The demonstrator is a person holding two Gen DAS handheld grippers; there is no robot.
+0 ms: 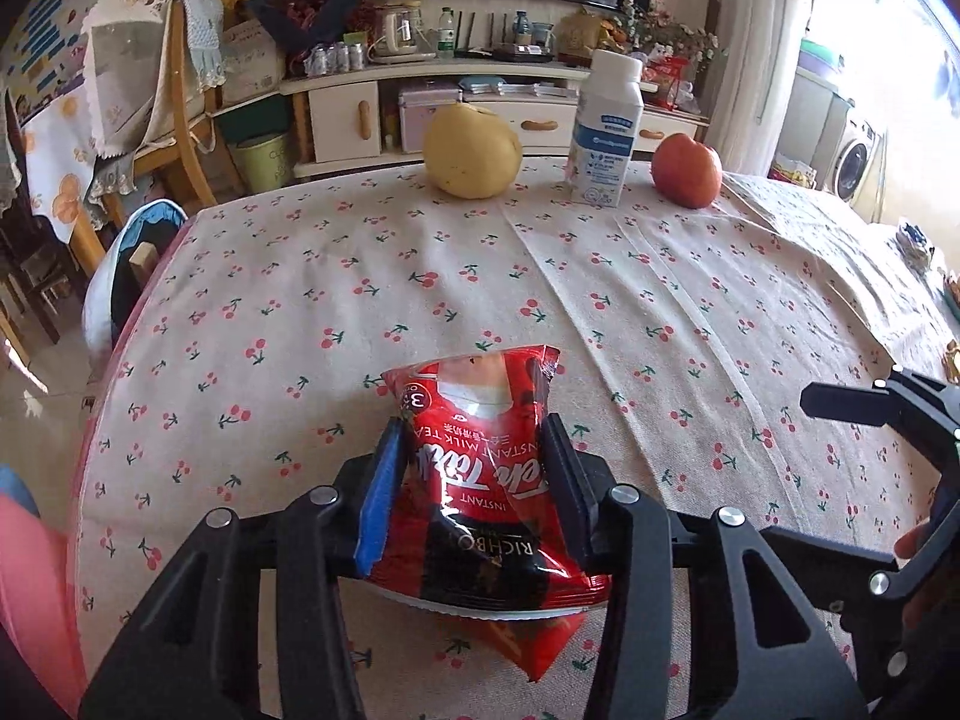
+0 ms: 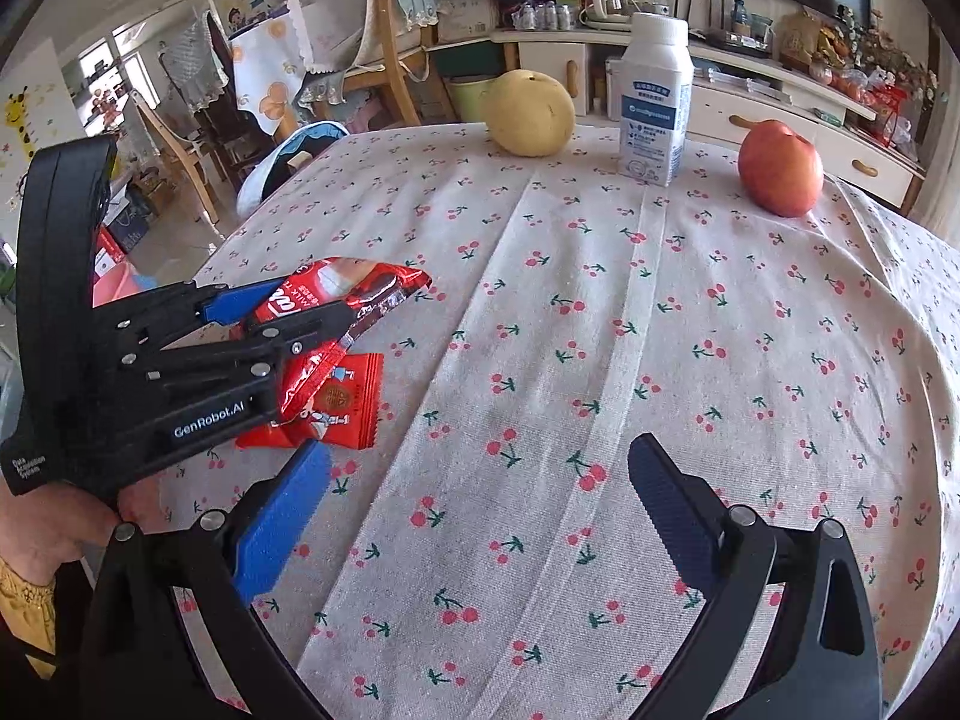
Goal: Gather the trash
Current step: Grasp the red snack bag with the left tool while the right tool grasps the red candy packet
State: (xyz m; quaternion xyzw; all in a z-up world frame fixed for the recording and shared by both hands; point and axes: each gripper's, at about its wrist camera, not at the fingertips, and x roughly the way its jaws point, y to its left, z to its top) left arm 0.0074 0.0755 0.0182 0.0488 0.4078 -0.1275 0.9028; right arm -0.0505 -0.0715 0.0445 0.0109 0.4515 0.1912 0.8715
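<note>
Red foil is what I have in my left gripper (image 1: 474,480): its fingers are closed on the middle of a milk tea packet (image 1: 480,480), lifted just above the tablecloth (image 1: 600,300) and well short of the milk carton (image 1: 605,132) at the far edge. A second red wrapper (image 2: 342,402) lies flat on the cloth just under the packet, on the near side of the carton. My right gripper (image 2: 480,516) stands wide apart and holds nothing, hovering beside it. I judge both wrappers light, thin and crinkly, likely slick, so a mid-body pinch suits the packet; the flat one should be taken by a raised edge. A pear (image 1: 471,153) and an apple (image 1: 687,171) flank the carton and look like food, not trash
</note>
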